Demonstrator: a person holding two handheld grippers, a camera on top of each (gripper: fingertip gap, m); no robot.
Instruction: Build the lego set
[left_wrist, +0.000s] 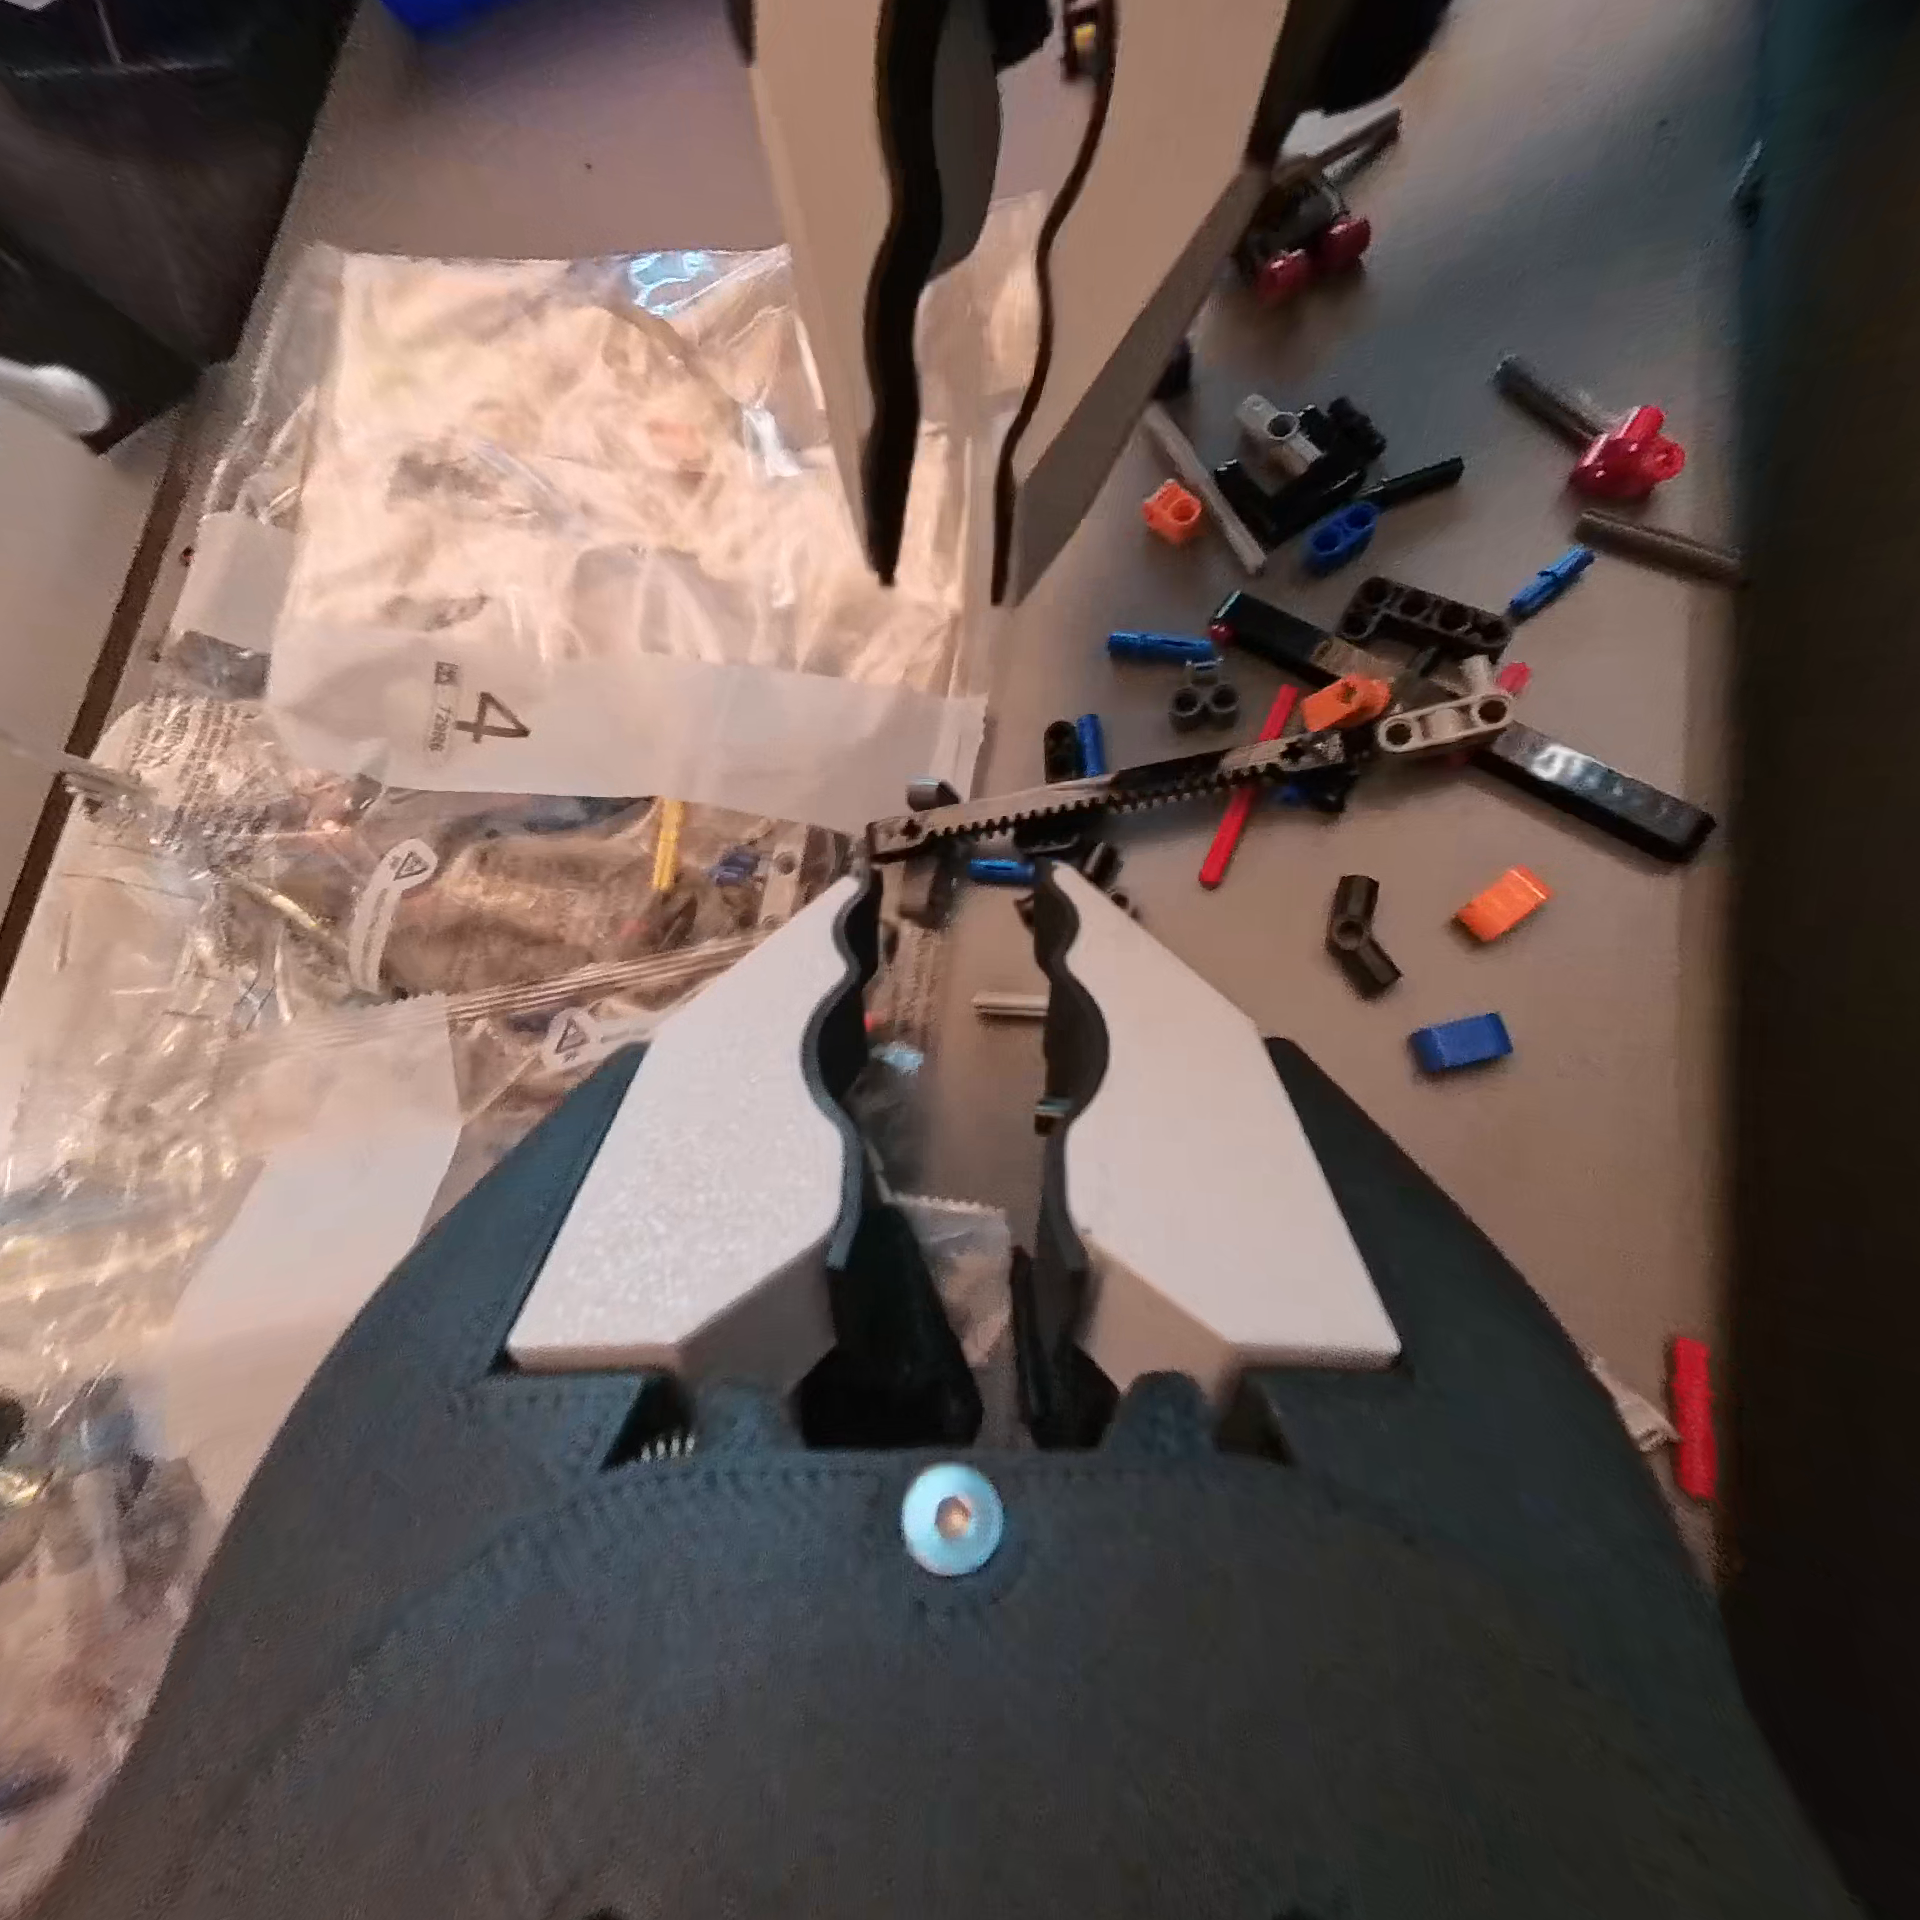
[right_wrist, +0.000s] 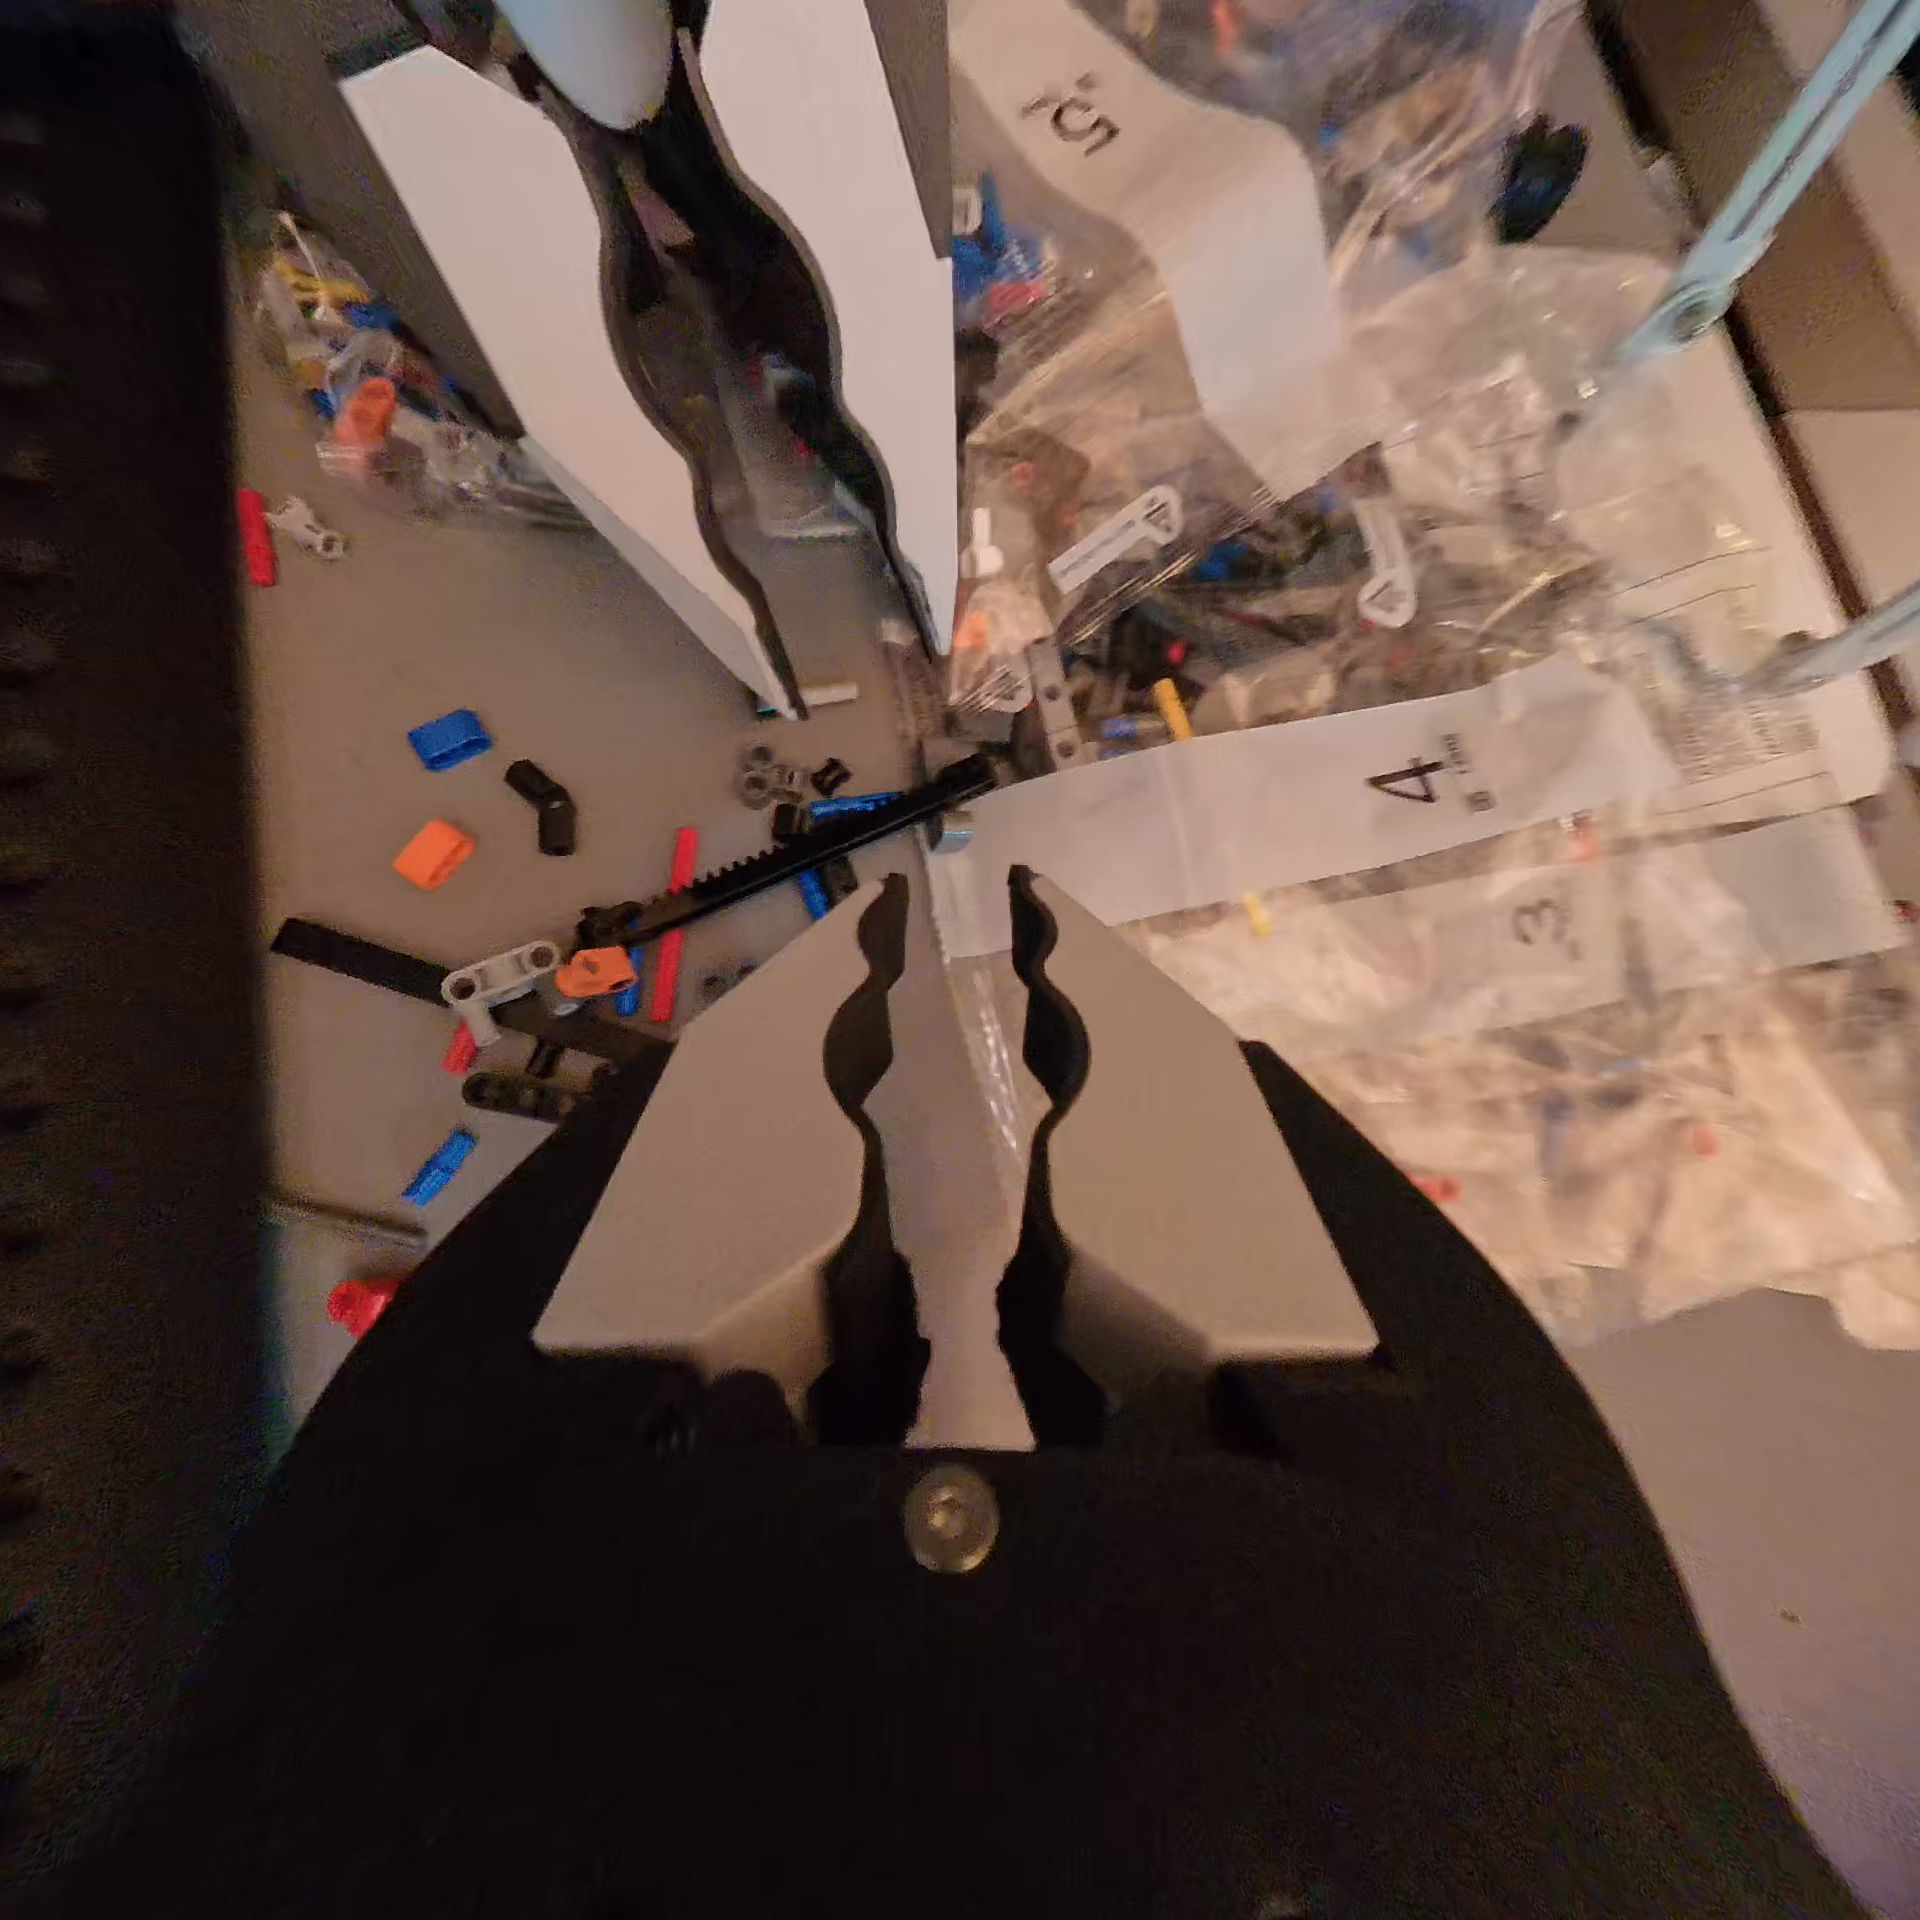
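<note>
A long black toothed rack (left_wrist: 1122, 790) lies on the grey table (left_wrist: 1143, 1039) among loose pieces, with an orange connector (left_wrist: 1345, 701) and a light grey beam (left_wrist: 1444, 722) at its far end. My left gripper (left_wrist: 956, 894) is open and empty, its tips just short of the rack's near end. My right gripper (left_wrist: 943, 582) comes in from the opposite side, open and empty, over the edge of a clear parts bag (left_wrist: 582, 582). In the right wrist view the rack (right_wrist: 790, 857) lies just left of my right gripper (right_wrist: 958, 883), and the left gripper (right_wrist: 862, 675) faces it.
Several clear numbered parts bags (right_wrist: 1455, 831) cover one side of the table. Loose pieces lie beside the rack: an orange tile (left_wrist: 1501, 902), a blue tile (left_wrist: 1460, 1039), a black angled connector (left_wrist: 1361, 935) and a red piece (left_wrist: 1626, 457). A dark wall (left_wrist: 1829, 935) borders that side. One gripper's finger ends stand about 5 cm off the other's. The black angled connector (left_wrist: 1361, 935) sits 6 cm or so from the ends of my left fingers. Seen from the right wrist view (right_wrist: 540, 797) as well.
</note>
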